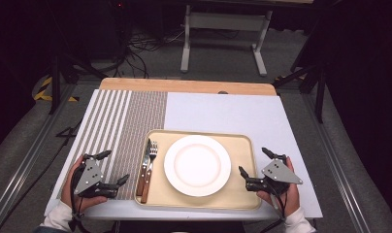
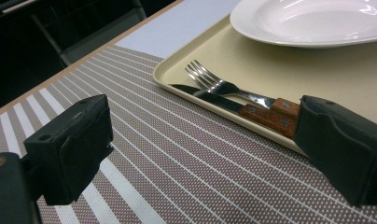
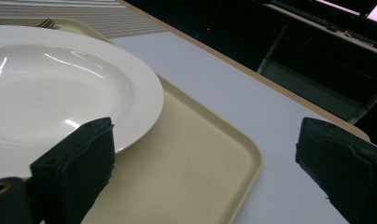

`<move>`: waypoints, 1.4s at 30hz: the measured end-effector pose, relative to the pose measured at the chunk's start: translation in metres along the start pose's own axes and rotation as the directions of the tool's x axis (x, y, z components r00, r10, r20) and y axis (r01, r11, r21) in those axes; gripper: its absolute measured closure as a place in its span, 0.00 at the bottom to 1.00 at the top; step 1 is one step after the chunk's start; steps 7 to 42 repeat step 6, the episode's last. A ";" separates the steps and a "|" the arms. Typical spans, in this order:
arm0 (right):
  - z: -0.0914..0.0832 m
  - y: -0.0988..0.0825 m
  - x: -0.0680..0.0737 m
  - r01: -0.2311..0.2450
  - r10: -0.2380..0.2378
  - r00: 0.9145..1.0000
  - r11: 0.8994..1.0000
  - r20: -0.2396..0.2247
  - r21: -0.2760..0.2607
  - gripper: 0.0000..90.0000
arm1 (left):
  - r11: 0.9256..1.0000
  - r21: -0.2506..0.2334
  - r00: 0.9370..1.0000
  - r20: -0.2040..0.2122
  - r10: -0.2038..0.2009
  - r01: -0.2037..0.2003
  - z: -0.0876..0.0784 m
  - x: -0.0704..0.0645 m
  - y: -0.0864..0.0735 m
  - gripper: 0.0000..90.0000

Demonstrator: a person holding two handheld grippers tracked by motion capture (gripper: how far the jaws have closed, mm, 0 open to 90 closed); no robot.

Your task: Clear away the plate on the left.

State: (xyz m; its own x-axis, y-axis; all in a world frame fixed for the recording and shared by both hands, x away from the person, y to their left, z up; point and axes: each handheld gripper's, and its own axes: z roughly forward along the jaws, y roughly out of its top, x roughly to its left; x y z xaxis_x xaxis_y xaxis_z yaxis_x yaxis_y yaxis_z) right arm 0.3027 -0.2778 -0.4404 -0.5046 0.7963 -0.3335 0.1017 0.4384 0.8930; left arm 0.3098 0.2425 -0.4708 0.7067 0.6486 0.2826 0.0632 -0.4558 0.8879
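Resting surface: a white-topped table [image 1: 223,111] with a wooden far edge is seen across the middle of the high view.
Mat: a brown woven placemat with white stripes [image 1: 131,126] is laid over the left part of the table.
Tray: a flat beige plastic tray [image 1: 242,194] is set at lower centre, its left edge lying on the mat.
Plate: a round white ceramic plate [image 1: 197,165] is centred on the tray.
Cutlery: a wooden-handled steel knife [image 1: 143,174] and a wooden-handled steel fork [image 1: 150,170] are laid side by side, touching, at the tray's left edge, left of the plate.
Left gripper [image 1: 111,169]: held at lower left over the mat, just beside the tray; jaws are spread wide with nothing between them.
Right gripper [image 1: 254,162]: held at lower right over the tray's right edge, near the plate; jaws are spread wide and empty.
Background: a white metal stand [image 1: 225,29] is seen at upper centre on the dark floor.
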 end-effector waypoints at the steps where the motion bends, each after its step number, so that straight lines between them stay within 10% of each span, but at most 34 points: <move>1: 0.000 0.000 0.000 0.000 0.000 1.000 1.000 0.000 0.000 0.06 | 1.000 -0.001 1.000 0.000 0.000 0.000 0.000 0.000 0.000 0.06; 42: 0.000 0.000 0.000 -0.005 0.005 1.000 1.000 -0.001 0.002 0.06 | 1.000 0.001 1.000 -0.002 -0.009 0.009 0.001 0.000 0.000 0.06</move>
